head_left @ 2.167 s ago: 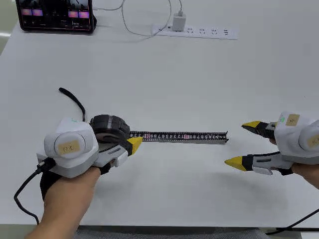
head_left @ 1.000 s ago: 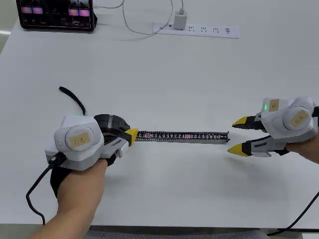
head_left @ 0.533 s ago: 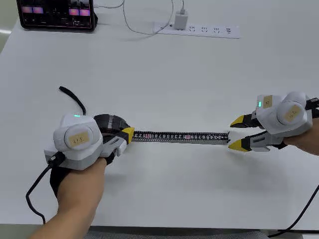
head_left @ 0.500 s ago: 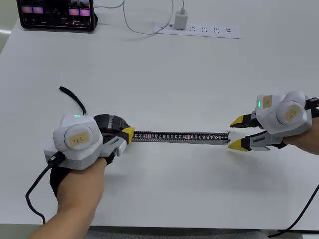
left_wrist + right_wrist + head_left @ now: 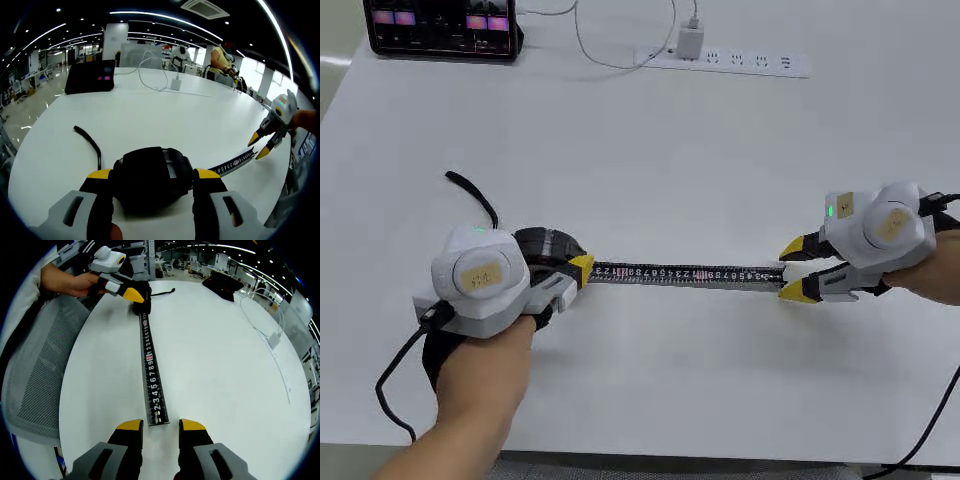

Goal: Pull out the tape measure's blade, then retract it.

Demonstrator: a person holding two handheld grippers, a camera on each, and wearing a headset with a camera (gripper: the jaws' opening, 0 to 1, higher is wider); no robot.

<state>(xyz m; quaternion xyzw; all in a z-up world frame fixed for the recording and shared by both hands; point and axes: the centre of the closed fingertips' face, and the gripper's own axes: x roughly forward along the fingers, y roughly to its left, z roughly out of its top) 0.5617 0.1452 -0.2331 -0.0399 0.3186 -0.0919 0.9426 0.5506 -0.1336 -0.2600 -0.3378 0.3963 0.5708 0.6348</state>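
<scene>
— Where's the tape measure [image 5: 548,248]?
— Lower left of the head view, lying on the white counter [image 5: 650,150]. The left gripper [image 5: 153,175] has its fingers [image 5: 100,176] clamped against it from either side.
— And the blade [image 5: 685,273]?
— Drawn out flat across the counter toward the right of the frame, numbers facing up.
— Is the right gripper [image 5: 161,426] holding it?
— No. Its yellow-tipped fingers stand parted, and the blade's end sits right at the gap between them (touching or not, I cannot tell).
— Anything else?
— A black strap [image 5: 470,195] curls away from the tape measure toward the upper left. A power strip [image 5: 740,62] and a dark screen [image 5: 440,25] lie along the top edge.
</scene>
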